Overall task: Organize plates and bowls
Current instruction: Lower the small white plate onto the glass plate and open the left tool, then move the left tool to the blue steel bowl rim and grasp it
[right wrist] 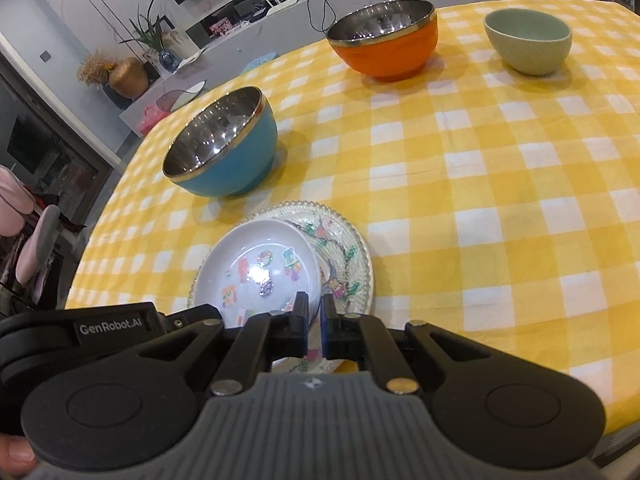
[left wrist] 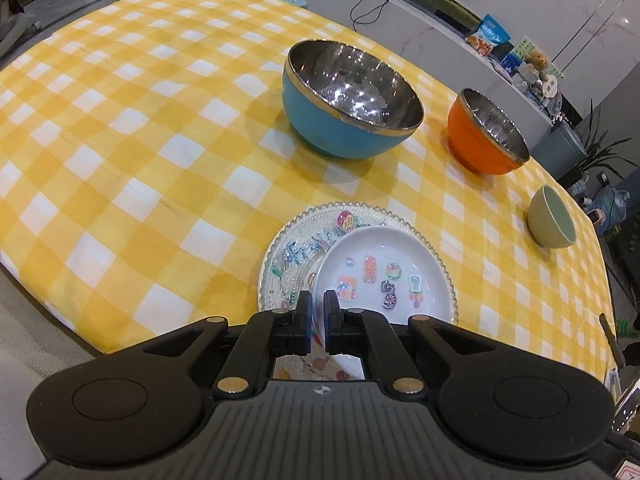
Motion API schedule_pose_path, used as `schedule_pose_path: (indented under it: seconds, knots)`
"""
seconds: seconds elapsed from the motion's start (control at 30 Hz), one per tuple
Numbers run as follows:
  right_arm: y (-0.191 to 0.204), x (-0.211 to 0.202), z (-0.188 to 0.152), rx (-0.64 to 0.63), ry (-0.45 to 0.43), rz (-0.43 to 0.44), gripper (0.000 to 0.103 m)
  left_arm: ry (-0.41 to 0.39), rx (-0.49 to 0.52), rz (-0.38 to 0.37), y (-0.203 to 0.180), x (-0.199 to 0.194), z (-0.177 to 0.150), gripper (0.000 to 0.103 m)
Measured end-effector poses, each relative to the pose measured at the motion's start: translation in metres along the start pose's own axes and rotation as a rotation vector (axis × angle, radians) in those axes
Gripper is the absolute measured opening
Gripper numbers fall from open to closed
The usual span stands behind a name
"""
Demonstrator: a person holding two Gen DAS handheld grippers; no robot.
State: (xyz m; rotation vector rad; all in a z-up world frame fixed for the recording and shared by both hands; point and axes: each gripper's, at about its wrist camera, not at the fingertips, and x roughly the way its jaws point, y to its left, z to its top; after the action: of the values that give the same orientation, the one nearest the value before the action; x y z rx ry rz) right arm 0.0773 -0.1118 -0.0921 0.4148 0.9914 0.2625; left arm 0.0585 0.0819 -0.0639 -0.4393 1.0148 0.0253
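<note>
A small white plate [left wrist: 380, 268] with stickers lies on a larger clear beaded glass plate [left wrist: 288, 256] at the table's near edge. My left gripper [left wrist: 317, 312] is shut on the white plate's left rim. My right gripper [right wrist: 315, 312] is shut on the white plate's [right wrist: 260, 264] right rim, over the glass plate [right wrist: 348, 256]. The left gripper's body [right wrist: 108, 328] shows at the left of the right wrist view. A blue steel-lined bowl [left wrist: 344, 100], an orange one [left wrist: 484, 132] and a small green bowl [left wrist: 552, 216] stand farther back; they also show in the right wrist view: blue [right wrist: 224, 148], orange [right wrist: 384, 36], green [right wrist: 528, 40].
The table carries a yellow and white checked cloth [left wrist: 140, 140]. A counter with snack bags and cables [left wrist: 492, 36] runs behind it. In the right wrist view, vases and plants [right wrist: 124, 72] stand on a shelf beyond the table's left edge.
</note>
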Motion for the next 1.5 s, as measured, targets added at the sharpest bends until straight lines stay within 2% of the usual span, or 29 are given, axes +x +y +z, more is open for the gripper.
schedule_pose_path:
  seconds: [0.23, 0.37, 0.5, 0.57, 0.63, 0.73, 1.0, 1.17, 1.5]
  knots:
    - [0.001, 0.002, -0.002, -0.021, 0.005, -0.014, 0.004, 0.018, -0.005, 0.007, 0.001, 0.005, 0.001, 0.005]
    - [0.003, 0.0, -0.003, -0.035, 0.003, -0.012, 0.008, 0.019, 0.0, 0.013, 0.0, 0.005, 0.0, 0.006]
    - [0.004, -0.003, -0.002, -0.04, 0.0, -0.015, 0.013, 0.009, -0.022, -0.002, 0.003, 0.001, 0.0, 0.024]
    - [0.003, -0.006, -0.001, -0.037, -0.005, -0.008, 0.023, 0.0, -0.027, -0.003, 0.003, -0.001, 0.001, 0.029]
    - [0.004, -0.009, 0.0, -0.039, -0.012, -0.006, 0.028, -0.006, -0.028, -0.004, 0.003, -0.004, 0.001, 0.035]
    - [0.003, -0.015, 0.001, -0.042, -0.017, -0.014, 0.034, -0.01, -0.036, -0.006, 0.003, -0.008, 0.001, 0.037]
    - [0.004, -0.031, 0.006, -0.038, -0.066, -0.012, 0.041, -0.052, -0.043, -0.02, 0.004, -0.026, 0.004, 0.039]
    - [0.012, -0.035, 0.019, -0.067, -0.098, -0.008, 0.041, -0.092, -0.049, -0.009, 0.003, -0.038, 0.022, 0.04]
    - [0.041, -0.023, 0.062, -0.131, -0.137, -0.002, 0.042, -0.165, -0.084, 0.026, -0.006, -0.041, 0.08, 0.043]
